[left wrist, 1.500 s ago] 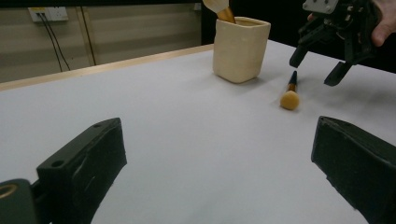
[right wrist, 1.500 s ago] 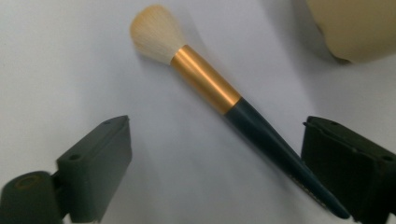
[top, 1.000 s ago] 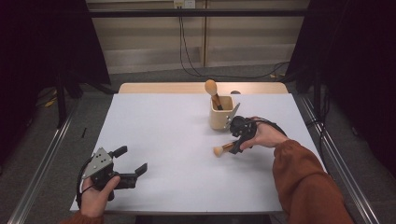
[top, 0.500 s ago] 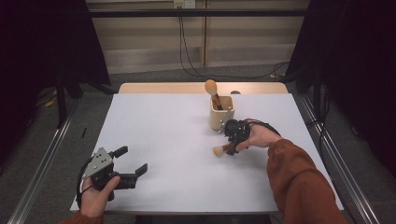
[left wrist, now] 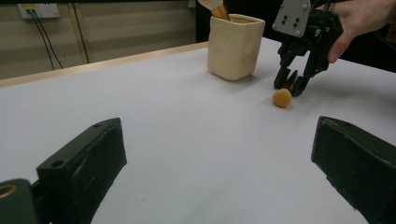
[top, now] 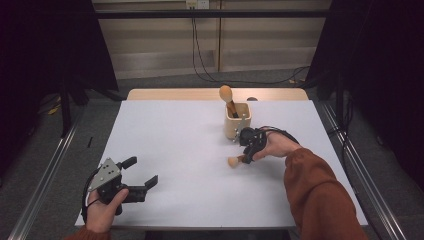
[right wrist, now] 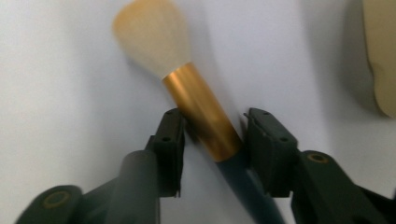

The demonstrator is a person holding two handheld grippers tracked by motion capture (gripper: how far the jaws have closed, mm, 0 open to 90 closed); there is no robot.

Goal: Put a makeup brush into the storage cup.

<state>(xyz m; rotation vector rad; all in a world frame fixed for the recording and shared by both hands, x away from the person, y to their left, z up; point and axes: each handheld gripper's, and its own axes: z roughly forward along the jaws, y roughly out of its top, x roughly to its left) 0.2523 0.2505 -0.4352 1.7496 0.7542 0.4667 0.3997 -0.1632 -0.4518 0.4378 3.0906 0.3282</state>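
A makeup brush [right wrist: 201,112] with a pale tuft, gold ferrule and dark handle lies on the white table. My right gripper [right wrist: 215,140] straddles it, tips down, and its jaws have just been closing. One pad touches the ferrule; a sliver of gap remains at the other. From above, the brush [top: 234,161] lies in front of a cream cup [top: 238,122], with the right gripper [top: 246,155] over its handle. A second brush [top: 226,93] stands in the cup. My left gripper [top: 143,171] rests open and empty at the near left, and its own view faces the cup [left wrist: 235,46] and brush [left wrist: 282,98].
The white table sheet [top: 175,140] ends at a wooden strip [top: 175,94] along the far edge. Metal rails [top: 45,170] run along both sides of the table. Cables hang on the back wall [top: 200,45].
The right gripper's jaws have narrowed around the brush handle and the hand has shifted slightly toward the near side. The left gripper has stayed where it was.
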